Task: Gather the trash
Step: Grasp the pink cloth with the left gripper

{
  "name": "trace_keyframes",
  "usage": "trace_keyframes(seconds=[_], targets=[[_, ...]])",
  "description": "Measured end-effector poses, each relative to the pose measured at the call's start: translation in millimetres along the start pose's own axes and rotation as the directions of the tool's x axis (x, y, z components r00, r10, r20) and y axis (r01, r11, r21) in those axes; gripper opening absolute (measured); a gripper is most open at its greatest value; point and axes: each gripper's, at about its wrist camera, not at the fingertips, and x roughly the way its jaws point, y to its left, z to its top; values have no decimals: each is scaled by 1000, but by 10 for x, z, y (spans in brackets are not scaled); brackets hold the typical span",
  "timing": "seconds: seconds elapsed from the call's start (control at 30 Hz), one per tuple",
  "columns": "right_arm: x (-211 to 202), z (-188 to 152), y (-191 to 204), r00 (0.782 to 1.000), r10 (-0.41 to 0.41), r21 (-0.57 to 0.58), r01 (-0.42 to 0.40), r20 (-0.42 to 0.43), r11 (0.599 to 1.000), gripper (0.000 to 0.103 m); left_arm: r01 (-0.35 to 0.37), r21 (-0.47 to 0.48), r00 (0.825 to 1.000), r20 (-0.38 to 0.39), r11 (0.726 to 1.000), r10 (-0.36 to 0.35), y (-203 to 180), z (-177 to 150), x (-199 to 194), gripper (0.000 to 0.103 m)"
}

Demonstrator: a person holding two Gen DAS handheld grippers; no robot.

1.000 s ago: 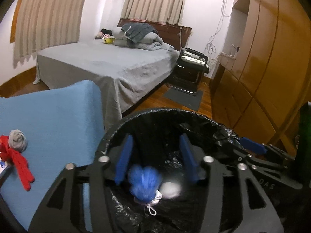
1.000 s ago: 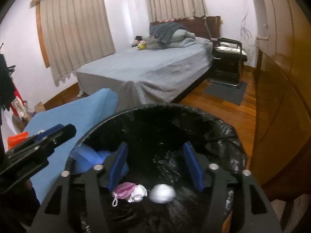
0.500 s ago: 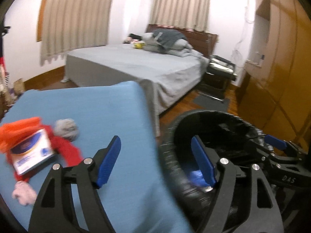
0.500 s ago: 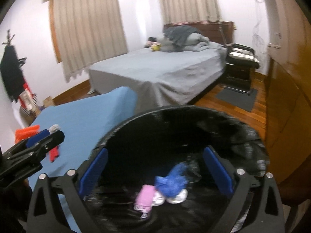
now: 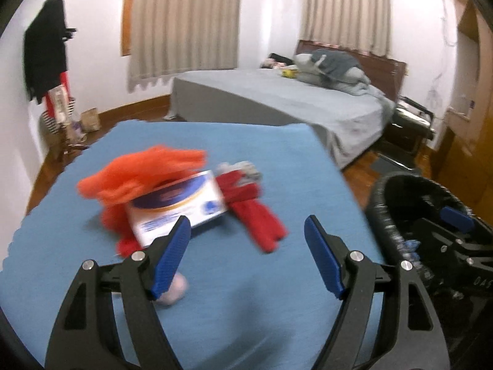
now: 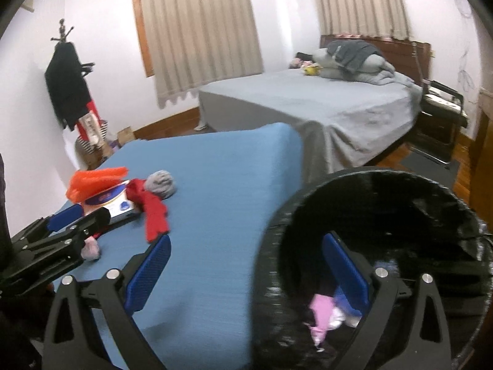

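Observation:
My left gripper (image 5: 246, 234) stands open with nothing between its pads, above the blue-covered table (image 5: 277, 154). Just ahead of it lie a white and blue box (image 5: 178, 206), an orange cloth (image 5: 138, 175), a red glove (image 5: 255, 219), a grey wad (image 5: 246, 168) and a pink wad (image 5: 172, 289) under the left finger. My right gripper (image 6: 246, 243) is open and empty, straddling the rim of the black-lined bin (image 6: 369, 185). Pink trash (image 6: 320, 308) and blue trash (image 6: 342, 299) lie inside the bin. The left gripper (image 6: 83, 219) shows at the right wrist view's left edge.
The bin (image 5: 400, 197) stands right of the table, against its edge. A grey bed (image 6: 323, 108) lies behind, a wooden wardrobe (image 5: 468, 129) to the right, and a coat stand (image 6: 67, 92) with bags in the far left corner.
Both grippers swung left from over the bin toward the table. Their jaws opened wider, and the blue wad and the pink piece dropped into the bin.

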Motion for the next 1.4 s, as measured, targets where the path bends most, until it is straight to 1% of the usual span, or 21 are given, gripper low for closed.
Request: trace_keyframes(seconds=[0.13,0.23,0.37,0.53,0.7,0.87,0.97,1.03,1.1,1.2,1.4], targets=[[93,-49,140,1000,24,-28,-25,-16,999,97,-63,-26,998,-26,998,62,290,-86,16,74],[173,-99,231,999,41,-41,-42,-33,998,97,-97,-50,994,-50,994,94,444,-157,53,74],[267,-127,343,997,54,-53,-56,-55,997,97,-108,-93,992,-77,990,101,612,-195,103,74],[332,-165,412,995,67,-64,-72,-70,995,97,-113,-117,989,-107,987,101,660,-249,182,73],[366,-186,453,994,69,-82,-75,-80,994,97,-130,-135,984,-138,982,111,732,-298,271,67],[395,-216,453,993,68,-79,-76,-91,994,97,-138,-132,981,-156,982,117,751,-328,325,64],[394,-230,461,993,70,-83,-78,-94,994,97,-145,-134,979,-165,980,122,763,-334,339,59],[402,-239,468,993,71,-86,-79,-97,993,97,-143,-136,979,-165,980,120,785,-330,342,56],[417,-253,485,992,71,-88,-80,-102,993,97,-143,-128,979,-164,981,121,782,-346,342,49],[425,-254,497,992,72,-90,-82,-103,993,97,-142,-120,979,-163,982,122,775,-342,336,45],[426,-244,489,992,72,-88,-80,-99,993,97,-131,-134,982,-153,982,110,771,-342,268,40]])
